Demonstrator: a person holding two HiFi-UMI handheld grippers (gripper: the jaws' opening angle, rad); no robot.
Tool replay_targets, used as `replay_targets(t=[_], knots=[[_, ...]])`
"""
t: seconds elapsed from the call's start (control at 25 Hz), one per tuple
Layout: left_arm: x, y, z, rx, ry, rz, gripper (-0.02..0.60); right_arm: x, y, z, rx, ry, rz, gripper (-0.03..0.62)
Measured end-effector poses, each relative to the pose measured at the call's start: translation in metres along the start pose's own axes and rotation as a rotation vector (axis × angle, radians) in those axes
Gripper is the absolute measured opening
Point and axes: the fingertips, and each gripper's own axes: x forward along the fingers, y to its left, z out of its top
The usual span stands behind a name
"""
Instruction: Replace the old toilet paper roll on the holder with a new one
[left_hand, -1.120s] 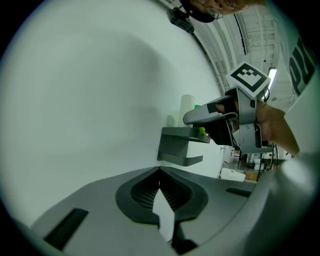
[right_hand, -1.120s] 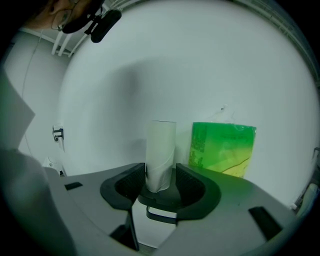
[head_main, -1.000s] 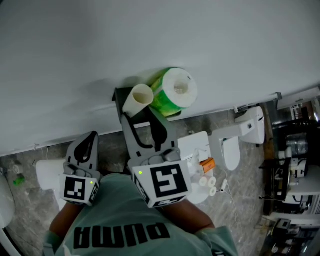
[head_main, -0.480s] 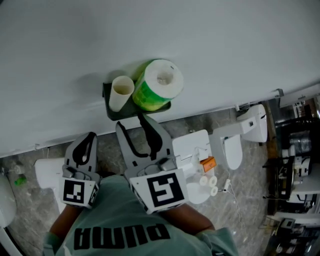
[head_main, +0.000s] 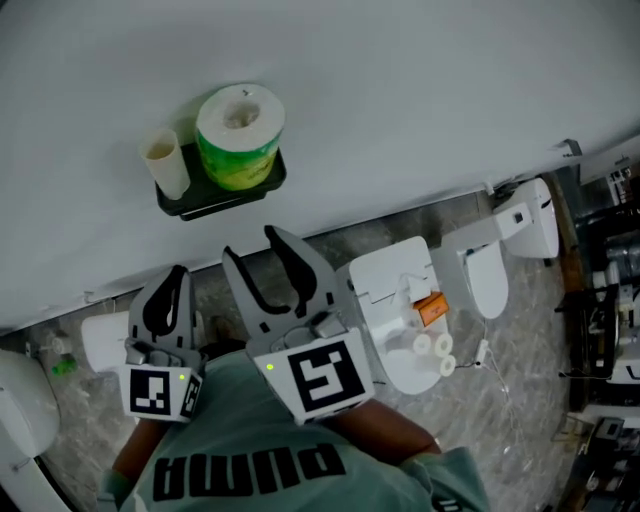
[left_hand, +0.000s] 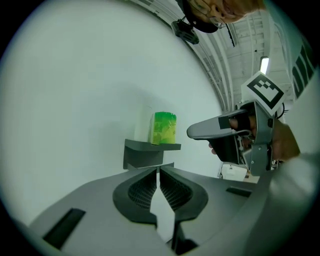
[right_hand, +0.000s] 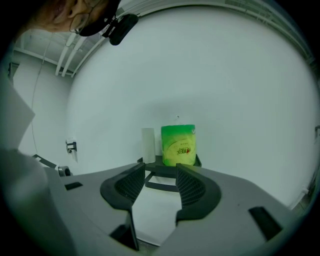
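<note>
Landmark here is the dark grey wall-mounted holder shelf (head_main: 222, 197) on the white wall (head_main: 400, 90). The full toilet paper roll in its green wrapper (head_main: 238, 140) stands upright on top of it. Right next to the roll, at the holder's left end in the head view, is the bare white cardboard tube (head_main: 165, 165), also upright. In the right gripper view there's a thin gap between the two.

The right hand-held gripper (head_main: 250, 245) sits below the holder in the head view, clear of it and pointing up at it. Its jaws are a moderate way apart with nothing in them. Through the gap in its own view you only get the holder's front bar and the wall. The green roll shows just past the tip of its right jaw, and the tube is over the left one.

The left hand-held gripper (head_main: 176, 272) is lower and further left of the holder. Its jaws are pinched together with barely a sliver between the tips, and it holds nothing. In its own view the holder sits straight ahead above the tips, with the right hand-held gripper off to the holder's right.

Down and right of the holder there's a white toilet (head_main: 400, 300) on the grey stone floor (head_main: 540, 340).
</note>
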Motion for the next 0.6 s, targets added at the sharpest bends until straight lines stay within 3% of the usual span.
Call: replay_targets(t=[0.28,0.6], knots=[[-0.013,-0.038,0.015,0.005,-0.014,0.020,0.005,-0.039,-0.004,-0.006,-0.045,-0.009,0.051,0.175],[-0.030,-0.084,0.004,0.064,0.052,0.038,0.005,-0.082,-0.008,-0.016,-0.053,-0.019,0.095,0.175]])
